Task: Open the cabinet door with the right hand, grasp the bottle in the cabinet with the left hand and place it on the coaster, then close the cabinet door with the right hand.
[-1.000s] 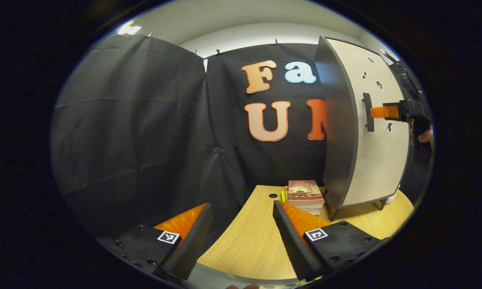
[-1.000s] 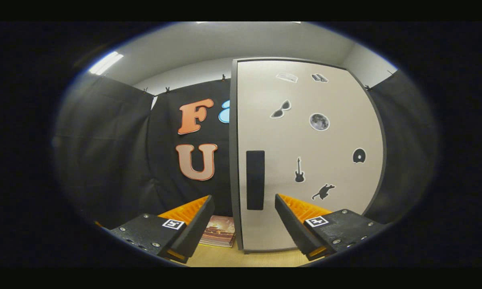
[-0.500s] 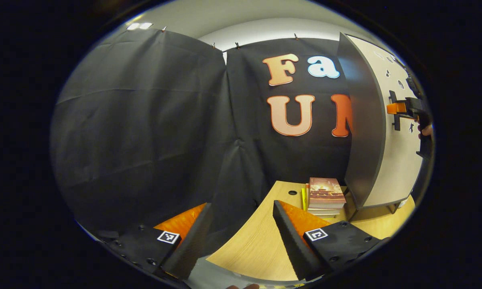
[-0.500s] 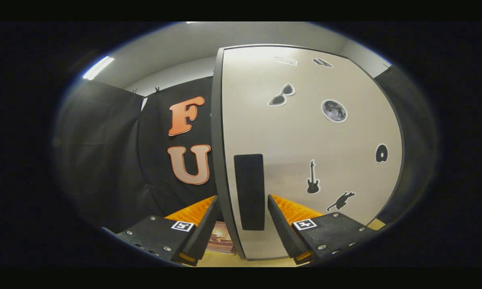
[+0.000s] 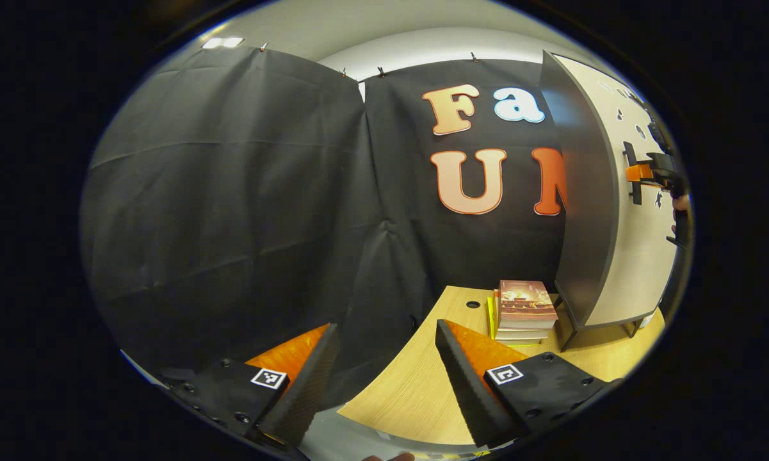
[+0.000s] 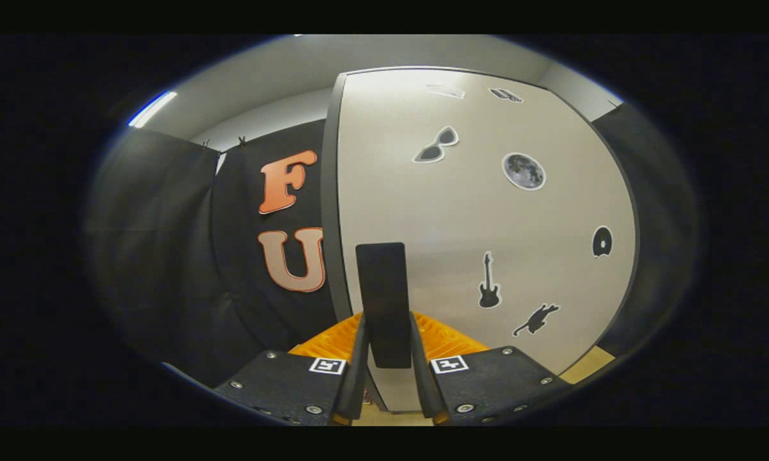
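Note:
The cabinet stands on the wooden table, its beige door shut and dotted with small stickers. A black vertical handle sits near the door's left edge. My right gripper has both fingers pressed on the lower part of that handle. In the left gripper view the cabinet's dark side is at the right, and the right gripper meets the handle there, a hand behind it. My left gripper hangs open over the table's near edge, with nothing between its fingers. The cabinet's inside is hidden.
A stack of books lies on the wooden table just left of the cabinet's legs. A cable hole sits in the tabletop near the back. Black cloth walls close the booth behind and to the left.
My right gripper moved in to the door and closed its fingers on the handle. The left gripper view swung slightly left, so the cabinet sits farther to its right.

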A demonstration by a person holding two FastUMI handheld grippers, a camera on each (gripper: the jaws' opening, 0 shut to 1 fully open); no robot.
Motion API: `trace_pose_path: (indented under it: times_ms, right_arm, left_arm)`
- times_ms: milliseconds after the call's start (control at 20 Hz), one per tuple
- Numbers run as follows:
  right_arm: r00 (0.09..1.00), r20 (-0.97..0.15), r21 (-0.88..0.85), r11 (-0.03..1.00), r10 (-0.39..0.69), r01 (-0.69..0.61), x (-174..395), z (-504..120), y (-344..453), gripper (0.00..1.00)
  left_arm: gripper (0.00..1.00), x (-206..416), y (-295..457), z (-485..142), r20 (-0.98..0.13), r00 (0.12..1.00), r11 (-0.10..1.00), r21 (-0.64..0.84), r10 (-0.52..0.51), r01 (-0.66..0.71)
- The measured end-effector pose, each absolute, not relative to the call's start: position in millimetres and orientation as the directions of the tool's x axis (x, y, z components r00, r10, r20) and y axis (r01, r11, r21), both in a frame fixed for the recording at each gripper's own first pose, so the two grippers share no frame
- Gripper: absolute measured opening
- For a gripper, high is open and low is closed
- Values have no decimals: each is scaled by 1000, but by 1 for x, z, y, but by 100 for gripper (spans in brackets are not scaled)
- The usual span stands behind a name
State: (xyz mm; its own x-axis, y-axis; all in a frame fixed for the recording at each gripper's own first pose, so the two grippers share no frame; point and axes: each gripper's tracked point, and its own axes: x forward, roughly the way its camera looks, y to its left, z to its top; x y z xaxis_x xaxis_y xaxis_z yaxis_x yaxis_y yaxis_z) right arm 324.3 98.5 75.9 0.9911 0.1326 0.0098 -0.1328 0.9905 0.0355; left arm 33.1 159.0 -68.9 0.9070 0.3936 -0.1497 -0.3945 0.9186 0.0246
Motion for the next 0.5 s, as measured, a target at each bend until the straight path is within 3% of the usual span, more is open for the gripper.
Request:
trace_pose_path:
  times_ms: [250, 400, 500]
  right_arm:
    - [992, -18, 50, 991, 127, -126, 315, 76, 95, 25]
    - [991, -33, 50, 991, 126, -125, 308, 75, 92, 28]
    - [991, -33, 54, 991, 127, -125, 302, 74, 89, 24]
  left_arm:
    - [98, 20, 162, -69, -145, 914, 925, 29, 378, -378]
    - [98, 9, 163, -68, -140, 919, 930, 36, 368, -367]
    - [95, 5, 161, -66, -133, 926, 936, 35, 352, -351]
